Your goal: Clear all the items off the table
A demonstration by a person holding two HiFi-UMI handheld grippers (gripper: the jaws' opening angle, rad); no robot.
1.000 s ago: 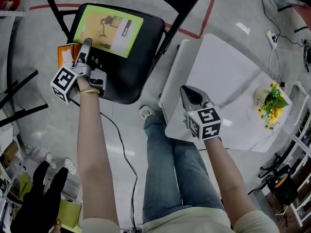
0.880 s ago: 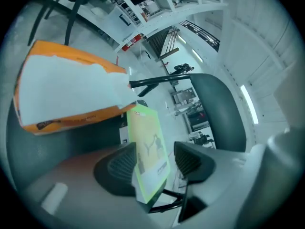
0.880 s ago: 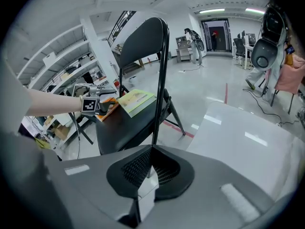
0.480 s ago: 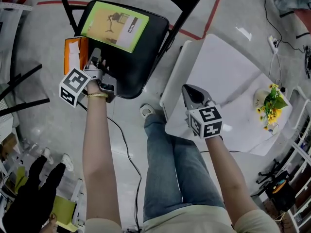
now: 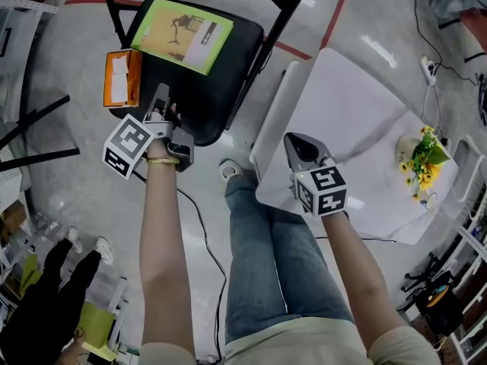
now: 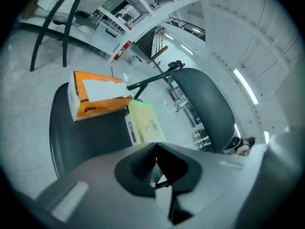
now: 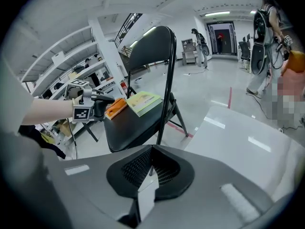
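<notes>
Our left gripper [image 5: 161, 91] has just closed empty near the orange box [image 5: 122, 78] and green booklet [image 5: 183, 35] on the chair [image 5: 221, 71]; our right gripper [image 5: 293, 144], shut empty, hangs over the table [image 5: 358, 120] bearing flowers [image 5: 423, 158]

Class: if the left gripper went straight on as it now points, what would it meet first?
Probably the black chair seat, just short of the green paper booklet lying on it. The left gripper, jaws just closed on nothing, aims there; depth is unclear.
</notes>
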